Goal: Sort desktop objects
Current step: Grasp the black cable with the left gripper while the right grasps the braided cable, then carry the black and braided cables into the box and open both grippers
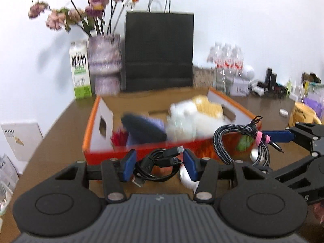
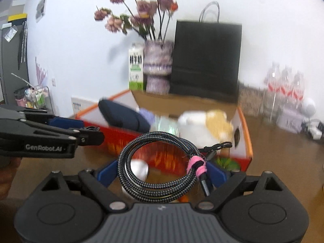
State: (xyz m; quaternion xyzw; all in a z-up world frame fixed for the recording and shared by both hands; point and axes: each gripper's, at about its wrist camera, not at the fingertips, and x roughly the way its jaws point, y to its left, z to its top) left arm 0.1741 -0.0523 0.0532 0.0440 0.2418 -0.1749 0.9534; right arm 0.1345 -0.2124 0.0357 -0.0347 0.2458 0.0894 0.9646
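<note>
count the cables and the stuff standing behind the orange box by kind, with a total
coiled cables: 2 (black cable in the left gripper, braided cable in the right gripper)
paper bags: 1 (black bag)
flower vases: 1 (vase)
cartons: 1 (carton)
total: 5

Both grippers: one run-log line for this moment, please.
left gripper: shut on black cable | right gripper: shut on braided cable | orange box: ahead
</note>
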